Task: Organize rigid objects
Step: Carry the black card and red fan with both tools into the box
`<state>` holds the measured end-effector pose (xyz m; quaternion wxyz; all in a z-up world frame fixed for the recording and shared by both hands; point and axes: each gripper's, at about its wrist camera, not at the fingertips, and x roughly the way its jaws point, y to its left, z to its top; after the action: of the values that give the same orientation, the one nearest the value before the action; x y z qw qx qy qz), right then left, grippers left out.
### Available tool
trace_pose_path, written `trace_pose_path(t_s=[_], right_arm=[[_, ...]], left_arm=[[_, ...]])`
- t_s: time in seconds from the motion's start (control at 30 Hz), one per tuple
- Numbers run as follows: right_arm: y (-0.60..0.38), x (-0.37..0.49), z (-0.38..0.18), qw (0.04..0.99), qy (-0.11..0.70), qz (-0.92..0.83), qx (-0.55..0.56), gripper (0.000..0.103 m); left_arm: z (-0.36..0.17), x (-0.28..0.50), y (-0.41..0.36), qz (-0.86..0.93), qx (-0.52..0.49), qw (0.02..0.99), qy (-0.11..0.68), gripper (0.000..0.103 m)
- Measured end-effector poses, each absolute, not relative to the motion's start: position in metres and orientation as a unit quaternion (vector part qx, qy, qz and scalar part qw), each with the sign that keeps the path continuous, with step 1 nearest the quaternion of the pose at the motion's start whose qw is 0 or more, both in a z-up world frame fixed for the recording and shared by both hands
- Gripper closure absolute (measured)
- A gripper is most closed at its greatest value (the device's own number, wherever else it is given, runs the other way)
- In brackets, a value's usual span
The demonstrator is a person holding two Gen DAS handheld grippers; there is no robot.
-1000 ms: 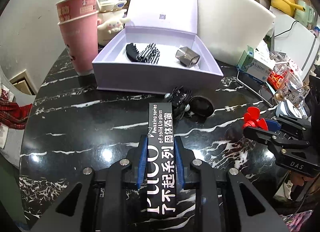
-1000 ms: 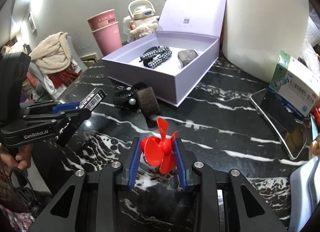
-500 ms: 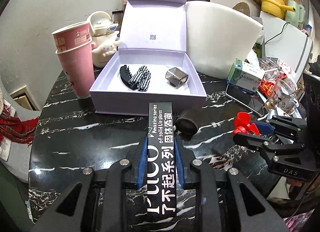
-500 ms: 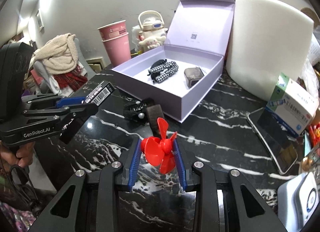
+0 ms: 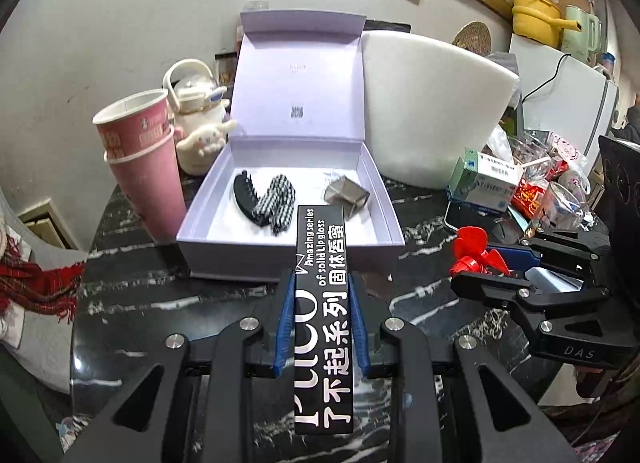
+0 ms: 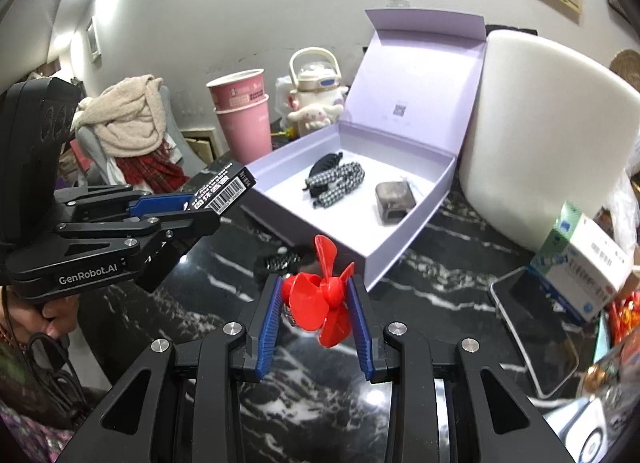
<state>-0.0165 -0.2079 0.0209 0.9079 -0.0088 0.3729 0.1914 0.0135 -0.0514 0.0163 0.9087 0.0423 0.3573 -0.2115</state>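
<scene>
Glossy marble table [image 6: 448,263], cardboard box [image 6: 404,251]

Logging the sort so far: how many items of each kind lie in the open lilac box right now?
Hair clips: 2, black claw clip and checkered clip
Grey translucent case: 1
Total: 3 in the lilac box

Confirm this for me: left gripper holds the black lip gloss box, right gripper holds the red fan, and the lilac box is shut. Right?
Not quite. The lilac box is open, its lid standing up, as the right wrist view shows. The rest holds: the left gripper grips the black lip gloss box, and the right gripper grips the red fan.
</scene>
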Motion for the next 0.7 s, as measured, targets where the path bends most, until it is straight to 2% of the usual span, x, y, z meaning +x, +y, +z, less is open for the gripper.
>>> trace_pose_path(t_s=[0.7], right_arm=[[-0.215,0.058,0.043,0.916,0.358,0.182,-0.008,0.071]], left_arm=[[0.043,0.089,-0.069,-0.232,0.064,0.915,0.324,0.078]])
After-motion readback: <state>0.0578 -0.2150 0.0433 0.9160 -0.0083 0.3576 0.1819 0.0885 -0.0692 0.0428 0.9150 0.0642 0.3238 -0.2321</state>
